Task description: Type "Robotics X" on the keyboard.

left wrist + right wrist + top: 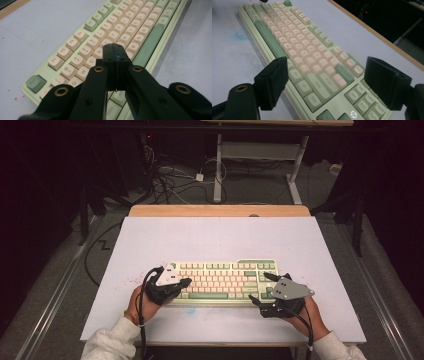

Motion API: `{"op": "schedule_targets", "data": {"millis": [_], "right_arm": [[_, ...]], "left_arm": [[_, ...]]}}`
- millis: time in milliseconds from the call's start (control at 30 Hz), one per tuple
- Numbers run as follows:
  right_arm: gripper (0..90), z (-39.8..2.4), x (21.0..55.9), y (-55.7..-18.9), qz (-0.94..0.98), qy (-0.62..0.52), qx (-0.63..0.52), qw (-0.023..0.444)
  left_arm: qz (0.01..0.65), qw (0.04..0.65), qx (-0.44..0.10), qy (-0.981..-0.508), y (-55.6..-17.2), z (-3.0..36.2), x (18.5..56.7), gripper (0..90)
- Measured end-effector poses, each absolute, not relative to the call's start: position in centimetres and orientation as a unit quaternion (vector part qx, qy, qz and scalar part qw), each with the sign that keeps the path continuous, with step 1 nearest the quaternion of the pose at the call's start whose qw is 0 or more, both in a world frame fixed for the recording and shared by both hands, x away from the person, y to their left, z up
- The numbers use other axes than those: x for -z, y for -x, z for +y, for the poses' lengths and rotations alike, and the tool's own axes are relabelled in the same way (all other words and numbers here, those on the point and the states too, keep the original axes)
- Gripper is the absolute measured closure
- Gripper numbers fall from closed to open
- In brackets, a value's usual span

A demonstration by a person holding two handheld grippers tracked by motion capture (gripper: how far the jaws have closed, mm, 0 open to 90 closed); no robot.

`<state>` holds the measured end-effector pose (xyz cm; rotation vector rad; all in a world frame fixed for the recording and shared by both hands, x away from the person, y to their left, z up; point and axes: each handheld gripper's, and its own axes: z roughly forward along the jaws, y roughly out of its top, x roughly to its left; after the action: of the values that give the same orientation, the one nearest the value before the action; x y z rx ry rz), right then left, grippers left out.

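Holding your left gripper (184,282) pressed together over the keyboard (225,279) at nine o'clock; right gripper (261,290) spread at three.

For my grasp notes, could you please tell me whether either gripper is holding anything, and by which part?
Nothing is held. The left gripper is shut on nothing above the pale green keyboard; the right gripper stands open over its end.

The worktop (215,237) is being lit evenly from above (surroundings staying dark); nearest jaws are being rendered slightly soft.
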<state>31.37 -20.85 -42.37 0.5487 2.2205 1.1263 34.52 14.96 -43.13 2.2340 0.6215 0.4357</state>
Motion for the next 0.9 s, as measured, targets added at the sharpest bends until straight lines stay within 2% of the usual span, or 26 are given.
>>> {"op": "schedule_targets", "data": {"millis": [500,633,900], "right_arm": [[20.0,-20.5,42.9,-31.5,0.841,-0.202,-0.412,0.286],[21.1,-20.7,42.8,-31.4,0.832,-0.206,-0.418,0.301],[21.0,-20.9,42.7,-31.6,0.831,-0.209,-0.42,0.3]], "left_arm": [[0.233,0.357,-0.164,-0.889,-36.9,11.6,43.3,87.9],[0.229,0.343,-0.162,-0.896,-37.4,10.8,43.6,87.9],[0.23,0.332,-0.159,-0.901,-38.4,10.2,44.0,87.9]]}}
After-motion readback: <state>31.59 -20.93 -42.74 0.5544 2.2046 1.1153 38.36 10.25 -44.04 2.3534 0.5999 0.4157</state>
